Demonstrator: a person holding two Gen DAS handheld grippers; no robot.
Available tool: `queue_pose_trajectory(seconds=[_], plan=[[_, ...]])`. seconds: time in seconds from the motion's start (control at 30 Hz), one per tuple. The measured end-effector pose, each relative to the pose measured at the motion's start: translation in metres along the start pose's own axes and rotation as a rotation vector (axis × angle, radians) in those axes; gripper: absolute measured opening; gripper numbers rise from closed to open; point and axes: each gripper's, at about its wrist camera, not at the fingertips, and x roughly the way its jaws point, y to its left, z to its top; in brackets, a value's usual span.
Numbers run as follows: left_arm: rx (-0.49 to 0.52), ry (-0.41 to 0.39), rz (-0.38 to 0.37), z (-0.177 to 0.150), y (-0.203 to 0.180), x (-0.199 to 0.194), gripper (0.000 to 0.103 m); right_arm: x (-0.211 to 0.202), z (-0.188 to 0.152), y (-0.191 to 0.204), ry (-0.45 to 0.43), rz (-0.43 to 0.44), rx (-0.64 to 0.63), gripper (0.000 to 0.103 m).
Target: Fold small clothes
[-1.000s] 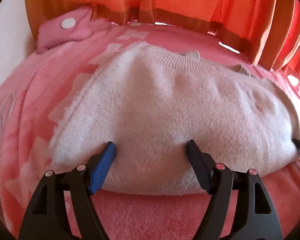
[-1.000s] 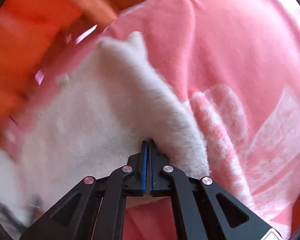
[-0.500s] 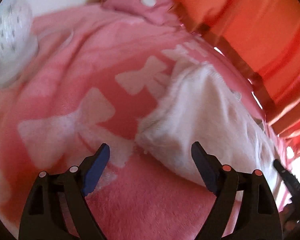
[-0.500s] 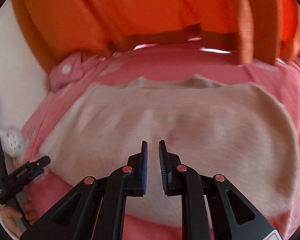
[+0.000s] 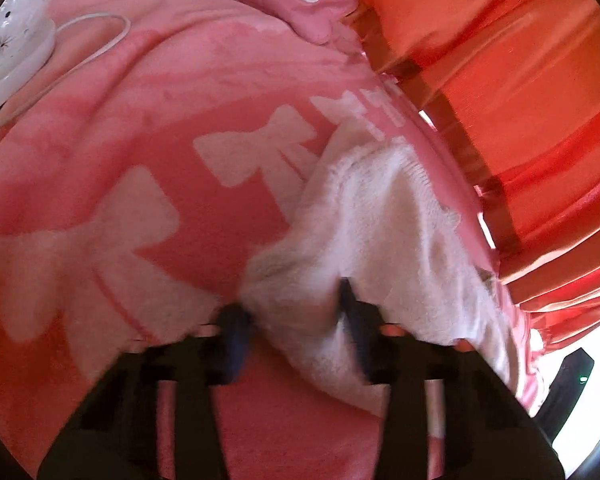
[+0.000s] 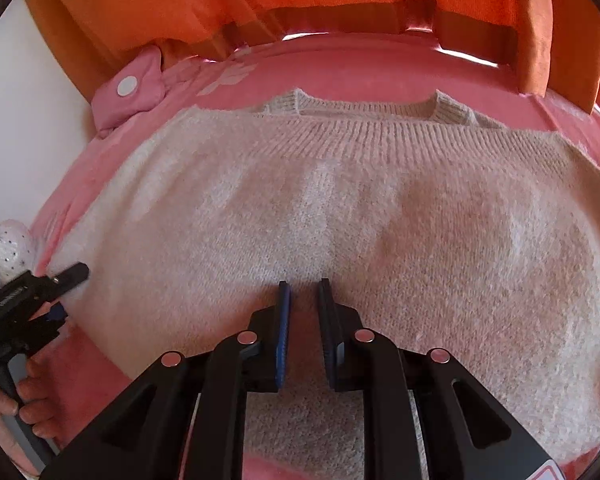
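While the sweater [image 6: 340,216] lies flat on the pink blanket [image 5: 148,208], the right gripper [image 6: 303,292] hovers over its near middle, jaws a narrow gap apart and holding nothing. At the sweater's left corner, the left gripper [image 5: 288,312] is blurred; its jaws stand apart with the corner between them, though whether they pinch it I cannot tell.
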Motion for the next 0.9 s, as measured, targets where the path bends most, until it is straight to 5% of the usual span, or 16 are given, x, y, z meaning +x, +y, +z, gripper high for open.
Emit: queue_pose_trajectory(seconds=[0.07, 0.27, 0.43, 0.53, 0.7, 0.8, 0.9], plan=[[0.007, -0.027, -0.032, 0.001, -0.008, -0.009, 0.021, -0.002, 0.0, -0.003, 0.004, 0.011, 0.015, 0.016], [0.28, -0.148, -0.175, -0.007, -0.113, -0.056, 0.013, -0.019, 0.005, -0.018, -0.003, 0.073, 0.116, 0.019], [0.517, -0.128, -0.321, -0.056, -0.215, -0.06, 0.013, -0.069, 0.01, -0.079, -0.16, 0.127, 0.328, 0.026], [0.621, -0.034, -0.345, -0.099, -0.254, -0.028, 0.013, -0.09, 0.0, -0.127, -0.208, 0.133, 0.478, 0.03], [0.727, 0.18, -0.222, -0.168, -0.26, 0.056, 0.014, -0.109, -0.012, -0.168, -0.244, 0.146, 0.585, 0.032], [0.767, 0.09, -0.213, -0.179, -0.252, 0.042, 0.021, -0.114, -0.014, -0.168, -0.254, 0.172, 0.573, 0.042], [0.762, 0.051, -0.24, -0.171, -0.244, 0.012, 0.045, -0.112, -0.012, -0.164, -0.239, 0.235, 0.557, 0.054]])
